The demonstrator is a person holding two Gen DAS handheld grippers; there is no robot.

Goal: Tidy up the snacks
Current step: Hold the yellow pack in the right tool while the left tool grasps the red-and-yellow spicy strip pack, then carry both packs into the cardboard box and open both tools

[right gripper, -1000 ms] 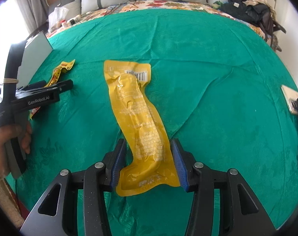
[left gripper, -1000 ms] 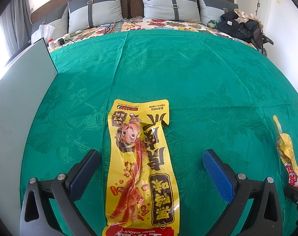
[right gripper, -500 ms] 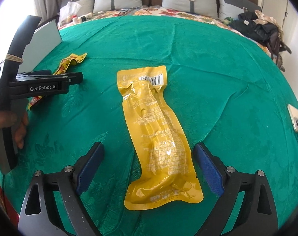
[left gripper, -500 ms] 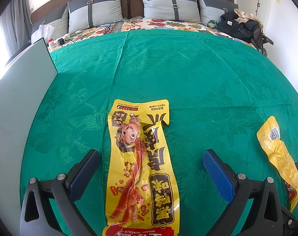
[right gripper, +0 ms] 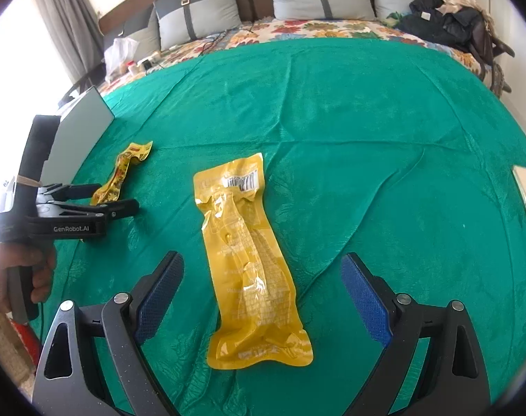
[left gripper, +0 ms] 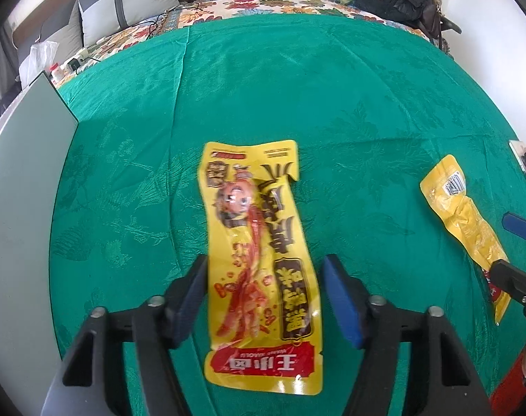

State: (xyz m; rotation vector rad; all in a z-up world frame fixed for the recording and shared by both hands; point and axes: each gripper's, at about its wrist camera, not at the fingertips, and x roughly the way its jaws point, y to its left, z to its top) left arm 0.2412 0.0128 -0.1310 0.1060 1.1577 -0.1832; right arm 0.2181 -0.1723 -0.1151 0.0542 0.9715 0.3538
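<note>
Fingers of the left gripper (left gripper: 263,298) are closing around the printed packet (left gripper: 259,263): it lies between them, the left pad at its edge, the right pad just beside its other edge with a sliver of cloth showing, so no firm pinch yet. The right gripper (right gripper: 263,298) stands wide open over the plain packet (right gripper: 252,263), touching nothing; that packet lies flat between its fingers, barcode end away from the camera.

Both packets rest on the green cloth (left gripper: 332,86) of the bed, well apart from each other, the printed one near the grey board (left gripper: 23,208) at the left edge.

The step in hand looks like the left pick-up. To do it well, I would let the pads meet across the packet's narrow width near its lower half, where the filling gives some body, and keep the tips low against the cloth so the thin film does not slip out or buckle upward. The likely snag is pinching cloth with the packet, so lift slowly and check it comes free.
</note>
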